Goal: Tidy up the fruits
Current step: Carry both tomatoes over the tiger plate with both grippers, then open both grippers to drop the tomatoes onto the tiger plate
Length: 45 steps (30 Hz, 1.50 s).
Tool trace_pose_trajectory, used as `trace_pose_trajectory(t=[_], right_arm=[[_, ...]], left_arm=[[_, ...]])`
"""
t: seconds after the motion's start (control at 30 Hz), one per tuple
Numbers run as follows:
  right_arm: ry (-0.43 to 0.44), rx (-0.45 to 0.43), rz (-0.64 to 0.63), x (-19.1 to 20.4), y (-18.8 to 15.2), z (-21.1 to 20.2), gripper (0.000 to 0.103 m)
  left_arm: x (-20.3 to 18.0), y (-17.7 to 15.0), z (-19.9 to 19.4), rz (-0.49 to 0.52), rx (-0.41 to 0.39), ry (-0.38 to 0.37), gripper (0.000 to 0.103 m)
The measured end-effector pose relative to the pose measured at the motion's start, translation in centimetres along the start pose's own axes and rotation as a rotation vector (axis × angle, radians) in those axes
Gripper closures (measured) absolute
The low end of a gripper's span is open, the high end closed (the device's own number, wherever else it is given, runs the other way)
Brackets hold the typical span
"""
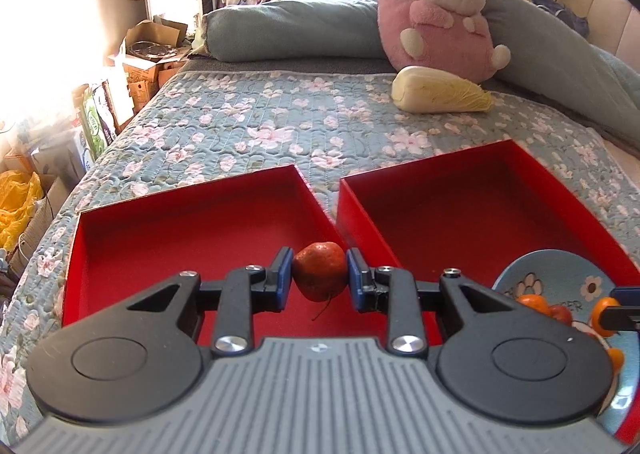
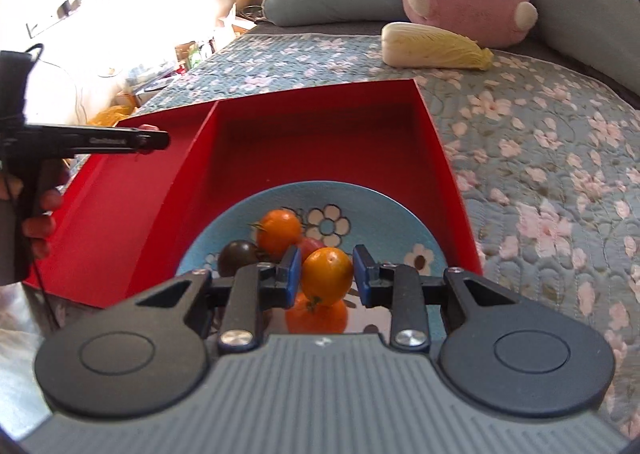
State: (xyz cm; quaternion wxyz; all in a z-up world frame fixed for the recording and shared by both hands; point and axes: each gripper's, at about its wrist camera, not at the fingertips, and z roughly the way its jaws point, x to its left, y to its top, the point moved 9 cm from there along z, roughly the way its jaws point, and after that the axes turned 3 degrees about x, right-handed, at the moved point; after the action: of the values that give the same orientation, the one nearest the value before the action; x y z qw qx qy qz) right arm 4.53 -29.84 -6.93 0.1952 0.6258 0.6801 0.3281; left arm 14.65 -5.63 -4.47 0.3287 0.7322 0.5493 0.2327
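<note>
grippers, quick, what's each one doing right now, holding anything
Left gripper: closed on a red fruit, over the left red box.
Right gripper: closed on an orange fruit, above the blue plate.

Can't see most of the blue plate (image 1: 560,274) from the left wrist cam, the gripper body covers it and the frame edge chops it off. On the right wrist cam, the orange fruit (image 2: 320,318) nearest the lens is half hidden under the held one, and the far left window area is blown out white.
</note>
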Motion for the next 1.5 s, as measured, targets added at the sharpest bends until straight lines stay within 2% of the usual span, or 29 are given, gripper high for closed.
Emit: trace_pose_trajectory(t=[0.2,0.37,0.5,0.6,0.8,1.13,1.5], right_arm=[[-0.017,0.000,0.011,-1.0,-0.6,0.7,0.072],[-0.025,0.000,-0.015,-0.7,-0.6,1.0,0.071],[-0.023,0.001,-0.012,-0.7,-0.6,1.0,0.071],[-0.027,0.000,-0.016,-0.7,-0.5,1.0,0.071],[-0.034,-0.001,-0.026,-0.6,-0.4,1.2,0.071],[-0.043,-0.008,-0.042,0.0,0.0,1.5,0.070],[-0.068,-0.055,-0.062,0.3,1.6,1.1,0.070]], left_arm=[[-5.2,-0.2,-2.6,0.019,-0.012,-0.097,0.069],[-9.8,-1.4,-2.7,0.040,0.031,-0.170,0.069],[-13.2,-3.1,-2.0,0.083,0.076,-0.201,0.069],[-14.7,-4.1,-1.2,0.122,0.103,-0.193,0.069],[-15.4,-4.9,-0.2,0.169,0.123,-0.174,0.069],[-14.6,-4.9,-0.4,0.148,0.133,-0.157,0.068],[-13.9,-4.7,-2.1,0.130,0.106,-0.157,0.053]])
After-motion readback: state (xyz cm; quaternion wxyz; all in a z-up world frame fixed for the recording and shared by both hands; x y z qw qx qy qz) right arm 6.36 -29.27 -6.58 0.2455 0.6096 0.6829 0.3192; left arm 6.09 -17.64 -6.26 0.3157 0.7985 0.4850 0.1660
